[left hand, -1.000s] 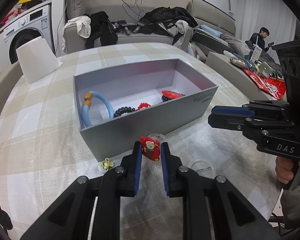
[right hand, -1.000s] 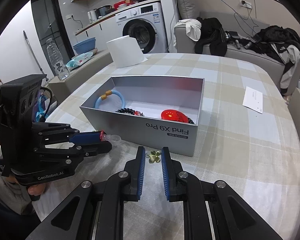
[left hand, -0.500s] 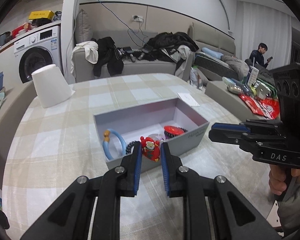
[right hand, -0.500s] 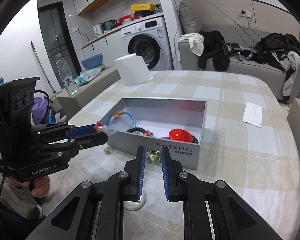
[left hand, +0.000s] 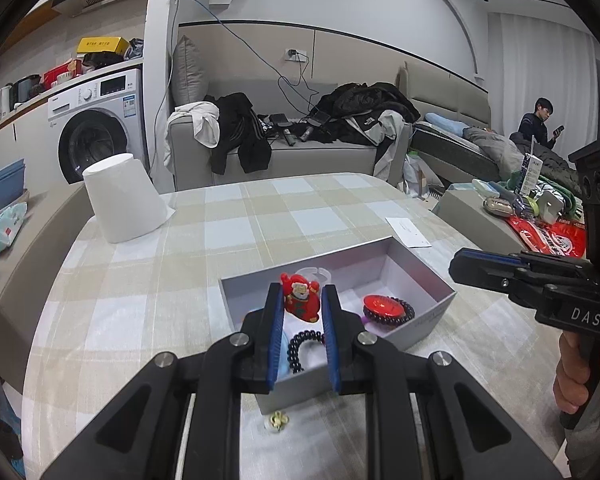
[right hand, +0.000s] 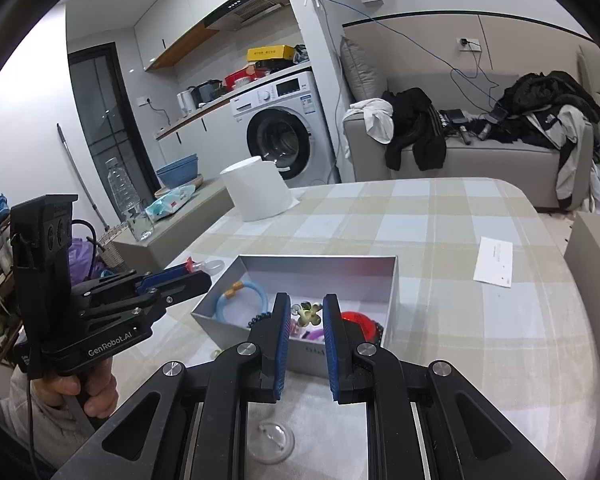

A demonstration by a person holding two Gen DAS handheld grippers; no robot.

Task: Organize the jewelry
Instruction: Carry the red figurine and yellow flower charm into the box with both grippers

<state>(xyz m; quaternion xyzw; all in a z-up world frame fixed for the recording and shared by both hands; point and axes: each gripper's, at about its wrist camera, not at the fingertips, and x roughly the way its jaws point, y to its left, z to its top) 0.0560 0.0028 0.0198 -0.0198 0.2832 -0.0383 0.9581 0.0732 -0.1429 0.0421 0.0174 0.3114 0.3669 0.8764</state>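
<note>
Both hand-held grippers now hover higher, angled down above the grey cardboard box (left hand: 420, 322): left hand-held gripper (left hand: 299, 303) pinching a red Santa ring (left hand: 300, 297), right hand-held gripper (right hand: 307, 316) nipping a small green flower charm (right hand: 308, 314).

I am working over a tabletop (left hand: 148, 280) covered in a beige, white and pale blue checked cloth. An open grey box (right hand: 392, 280) is sitting on it near my edge, a white upturned tub (left hand: 124, 196) is standing at the far left corner, and a white paper slip (right hand: 494, 256) is lying flat toward the far right. Just in front of the box, a small pale flower-shaped piece (left hand: 277, 421) and a clear round disc (right hand: 271, 442) are lying on the cloth.
</note>
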